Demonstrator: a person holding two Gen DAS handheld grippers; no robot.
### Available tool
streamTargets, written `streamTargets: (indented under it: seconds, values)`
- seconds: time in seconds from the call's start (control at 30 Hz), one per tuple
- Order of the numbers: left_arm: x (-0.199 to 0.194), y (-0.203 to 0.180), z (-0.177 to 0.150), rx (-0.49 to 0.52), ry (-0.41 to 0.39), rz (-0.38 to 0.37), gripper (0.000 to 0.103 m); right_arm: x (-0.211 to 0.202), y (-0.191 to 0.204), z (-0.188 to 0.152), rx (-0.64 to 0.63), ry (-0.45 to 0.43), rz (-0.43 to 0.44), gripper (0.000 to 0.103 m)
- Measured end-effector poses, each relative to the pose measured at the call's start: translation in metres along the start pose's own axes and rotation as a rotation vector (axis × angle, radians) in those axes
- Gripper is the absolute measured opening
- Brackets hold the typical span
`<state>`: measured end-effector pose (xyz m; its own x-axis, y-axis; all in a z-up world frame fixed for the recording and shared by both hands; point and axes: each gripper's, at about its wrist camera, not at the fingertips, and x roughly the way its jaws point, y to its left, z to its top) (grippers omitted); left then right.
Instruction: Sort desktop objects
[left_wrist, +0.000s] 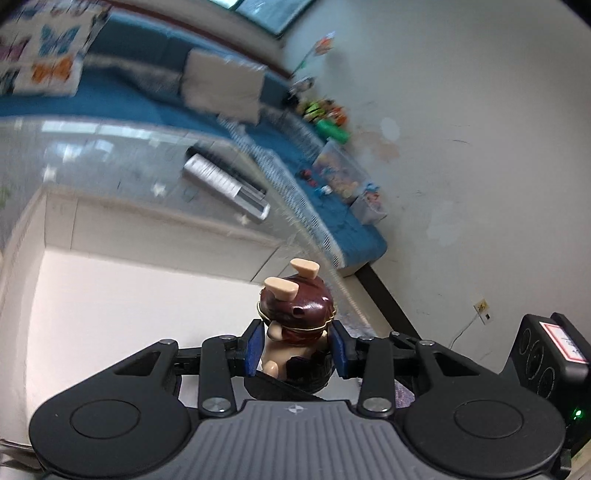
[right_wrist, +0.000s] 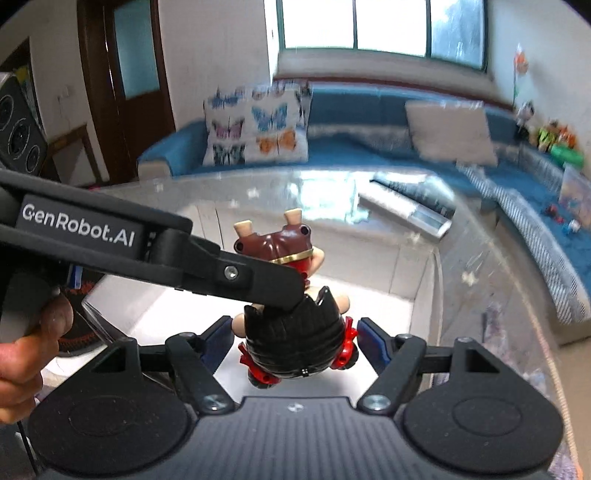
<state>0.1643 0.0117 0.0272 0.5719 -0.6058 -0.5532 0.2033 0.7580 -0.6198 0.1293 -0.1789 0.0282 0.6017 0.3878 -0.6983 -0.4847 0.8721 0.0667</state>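
A toy figurine (left_wrist: 295, 325) with a brown head, tan horns and a black body sits between the blue pads of my left gripper (left_wrist: 297, 350), which is shut on it and holds it above a white surface. In the right wrist view the same figurine (right_wrist: 291, 332) hangs from the left gripper's arm (right_wrist: 207, 262), which comes in from the left. My right gripper (right_wrist: 293, 347) is open, its blue pads on either side of the figurine's black body with small gaps.
A glass table (right_wrist: 461, 266) over a white cabinet lies below. A silver and black box (left_wrist: 225, 181) rests on the glass. A blue sofa (right_wrist: 369, 147) with cushions and toys runs behind. A hand (right_wrist: 33, 354) holds the left gripper.
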Motion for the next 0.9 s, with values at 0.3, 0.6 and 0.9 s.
streamTargets:
  seconds: [0.3,0.6,0.9]
  values:
    - [0.016,0.020,0.000,-0.049,0.063,0.038,0.040,0.032,0.002,-0.015,0.002,0.115,0.001,0.075]
    - [0.005,0.016,-0.008,-0.019,0.050,0.081,0.041,0.027,0.003,-0.023,0.021,0.079,0.011,0.076]
    - [-0.033,-0.013,-0.024,0.144,-0.036,0.128,0.041,-0.011,0.018,-0.029,0.010,-0.043,-0.021,0.080]
